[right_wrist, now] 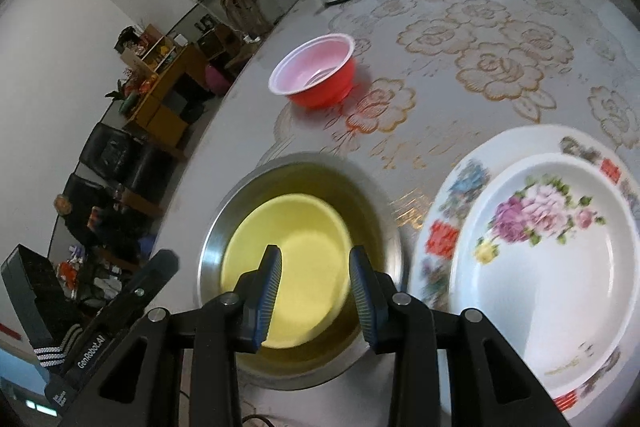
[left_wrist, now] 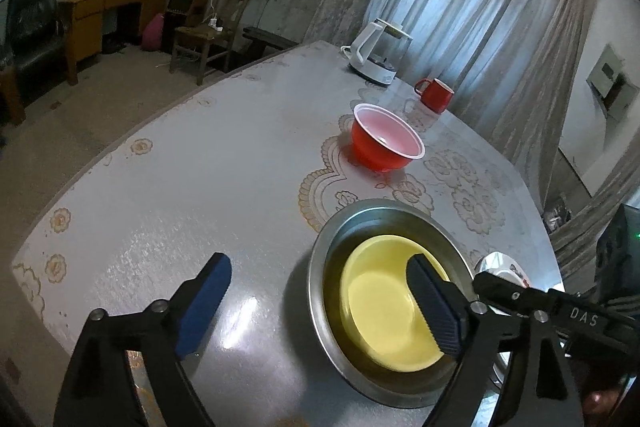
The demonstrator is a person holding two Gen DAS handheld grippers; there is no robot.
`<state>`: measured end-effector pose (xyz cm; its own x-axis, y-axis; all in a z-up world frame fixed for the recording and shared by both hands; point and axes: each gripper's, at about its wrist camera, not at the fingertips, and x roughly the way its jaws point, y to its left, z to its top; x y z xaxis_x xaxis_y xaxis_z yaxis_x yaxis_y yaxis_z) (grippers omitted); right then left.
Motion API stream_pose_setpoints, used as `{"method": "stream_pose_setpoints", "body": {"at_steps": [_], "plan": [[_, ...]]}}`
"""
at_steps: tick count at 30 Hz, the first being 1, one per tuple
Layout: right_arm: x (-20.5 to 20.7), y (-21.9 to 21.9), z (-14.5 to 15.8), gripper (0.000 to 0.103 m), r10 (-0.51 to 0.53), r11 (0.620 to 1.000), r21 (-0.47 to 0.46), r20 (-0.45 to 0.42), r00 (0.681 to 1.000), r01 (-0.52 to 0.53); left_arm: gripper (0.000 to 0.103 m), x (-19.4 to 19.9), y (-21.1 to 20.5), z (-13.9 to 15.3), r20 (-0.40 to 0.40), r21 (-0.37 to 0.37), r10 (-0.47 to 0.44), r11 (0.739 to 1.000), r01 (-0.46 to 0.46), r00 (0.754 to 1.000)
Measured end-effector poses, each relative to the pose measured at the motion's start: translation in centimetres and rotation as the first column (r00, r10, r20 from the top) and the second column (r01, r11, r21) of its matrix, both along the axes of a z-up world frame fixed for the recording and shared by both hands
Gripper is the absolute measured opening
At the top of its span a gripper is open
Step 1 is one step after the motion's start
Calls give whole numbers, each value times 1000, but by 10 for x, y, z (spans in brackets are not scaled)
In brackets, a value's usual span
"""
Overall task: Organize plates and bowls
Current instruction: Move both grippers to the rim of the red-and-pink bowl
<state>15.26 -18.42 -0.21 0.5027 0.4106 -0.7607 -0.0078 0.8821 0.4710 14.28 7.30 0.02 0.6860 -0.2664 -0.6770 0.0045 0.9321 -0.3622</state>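
A yellow bowl [right_wrist: 298, 267] is seen nested inside a steel bowl [right_wrist: 224, 227], which rests on the counter [left_wrist: 180, 167] near its front edge. Just to the right of the steel bowl, a small flowered plate [right_wrist: 552, 267] is stacked on a larger flowered plate [right_wrist: 444, 227]. Farther back a red bowl [left_wrist: 386, 139] with a white inside stands alone, well apart from the nested pair, and beyond it a red mug [left_wrist: 435, 94] and a white kettle [left_wrist: 378, 53] are placed near the far edge.

The left gripper [left_wrist: 320, 307] is held above the counter with its jaws spread wide — nothing is between them, one finger over bare counter, the other over the yellow bowl. The right gripper [right_wrist: 316, 303] is held over the yellow bowl with its jaws partly apart — nothing is pinched.
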Motion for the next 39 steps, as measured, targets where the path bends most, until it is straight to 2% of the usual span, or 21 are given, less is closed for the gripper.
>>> {"method": "stream_pose_setpoints", "body": {"at_steps": [11, 15, 19, 26, 34, 39], "plan": [[29, -28, 7, 35, -40, 999, -31, -1, 999, 40, 93, 30, 4, -2, -43, 26, 30, 999, -29, 999], [45, -36, 5, 35, -47, 998, -42, -8, 999, 46, 93, 45, -2, 2, -46, 65, 23, 998, -20, 999], [66, -40, 1, 37, -37, 999, -33, -26, 999, 36, 94, 61, -14, 5, -59, 146, -1, 989, 9, 998], [110, -43, -11, 37, -23, 999, -39, -72, 997, 20, 95, 85, -28, 11, -49, 204, -31, 978, 41, 998], [155, -46, -20, 37, -1, 1000, -16, -102, 995, 0, 95, 116, -39, 17, -46, 275, -56, 959, 66, 997], [185, -44, -24, 37, 11, 998, 63, -112, 994, -4, 95, 142, -48, 15, -66, 299, -78, 950, 94, 995]]}}
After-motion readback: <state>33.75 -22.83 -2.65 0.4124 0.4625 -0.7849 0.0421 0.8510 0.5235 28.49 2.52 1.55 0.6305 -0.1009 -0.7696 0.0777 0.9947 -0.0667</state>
